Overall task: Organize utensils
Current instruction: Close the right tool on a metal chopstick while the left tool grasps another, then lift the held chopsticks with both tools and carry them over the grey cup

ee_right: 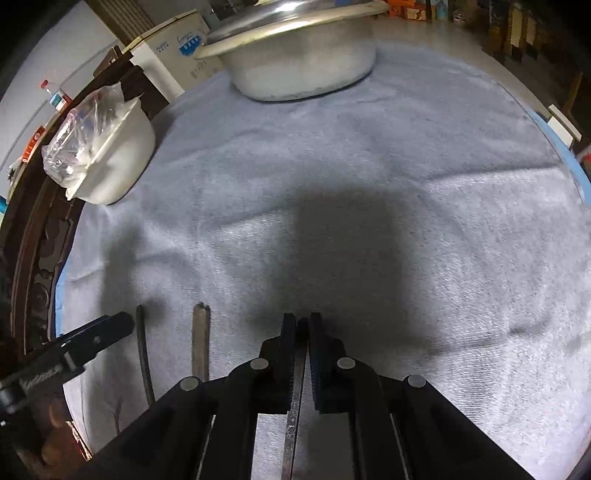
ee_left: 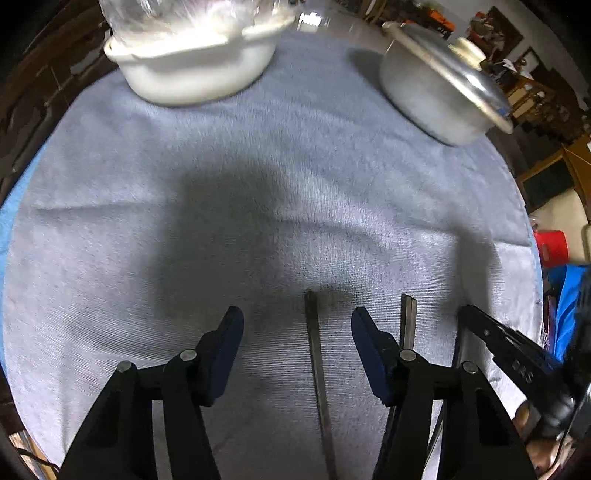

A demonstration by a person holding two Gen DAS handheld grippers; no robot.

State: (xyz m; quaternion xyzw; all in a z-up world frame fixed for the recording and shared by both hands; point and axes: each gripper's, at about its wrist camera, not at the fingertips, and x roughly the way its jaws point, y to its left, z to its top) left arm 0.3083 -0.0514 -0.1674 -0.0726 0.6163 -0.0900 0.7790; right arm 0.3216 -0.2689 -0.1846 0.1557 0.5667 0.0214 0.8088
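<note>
While the right claw (ee_right: 303, 323) is pressed together on a thin metal utensil (ee_right: 295, 402), the blue pads (ee_right: 286, 332) pinch its upper end, and the rest of it runs down between the black arms to the bottom edge of the right wrist view. Which kind of utensil it is, I cannot tell. To the left of this claw, in the lower left of the same view, a flat metal handle (ee_right: 201, 339) and a thinner dark rod (ee_right: 143, 350) lie side by side on the grey cloth (ee_right: 406, 184), apart from each other. Further left, one finger of the left claw comes in from the frame edge.

In the left wrist view the left claw (ee_left: 297, 325) is spread, and its pads (ee_left: 229, 343) touch nothing. One slim utensil (ee_left: 317, 369) lies on the cloth between the two pads, closer to the right one. Just right of the right pad, a second utensil (ee_left: 408, 321) lies on the cloth. The right claw shows at the lower right edge.

Farther out, a white tub (ee_left: 192, 70) with a clear plastic bag (ee_left: 177, 18) in it stands at the upper left of the left view. A metal basin (ee_left: 436, 88) stands at the upper right. The cloth covers the round tabletop (ee_right: 576, 173), whose blue rim shows at the edge.
</note>
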